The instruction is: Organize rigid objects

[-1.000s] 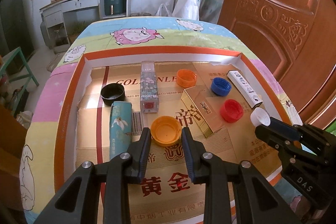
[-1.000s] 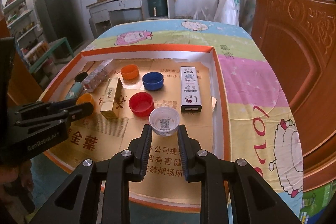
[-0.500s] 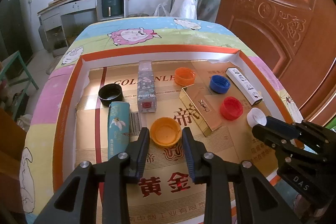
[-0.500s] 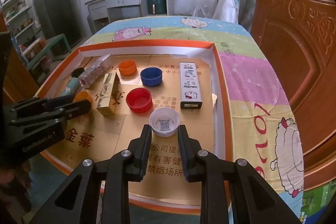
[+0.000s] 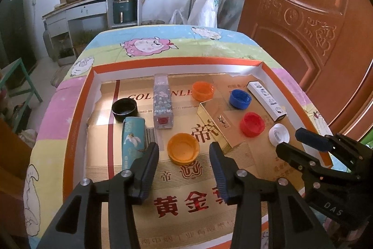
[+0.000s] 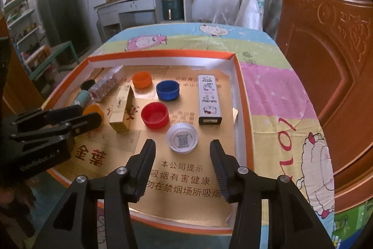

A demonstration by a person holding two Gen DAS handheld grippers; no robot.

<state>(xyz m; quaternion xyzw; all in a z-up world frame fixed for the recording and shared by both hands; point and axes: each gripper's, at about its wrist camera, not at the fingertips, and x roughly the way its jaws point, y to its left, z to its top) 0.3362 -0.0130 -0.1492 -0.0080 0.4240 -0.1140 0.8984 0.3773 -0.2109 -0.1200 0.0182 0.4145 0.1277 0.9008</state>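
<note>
Orange-rimmed, the shallow cardboard tray (image 5: pixel 77 113) holds everything we sort: our left gripper (image 5: pixel 184 155) hangs with jaws apart just short of the yellow-orange cap (image 5: pixel 183 148), and our right gripper (image 6: pixel 182 153) likewise gapes before the white cap (image 6: pixel 182 137).

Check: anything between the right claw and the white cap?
Nothing. Right wrist view shows only bare gold cardboard between the open right claw and the white cap.

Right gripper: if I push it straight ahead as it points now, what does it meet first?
Probably the white cap, which sits just ahead of the open right gripper, roughly centred between its fingers. Depth is hard to judge.
</note>
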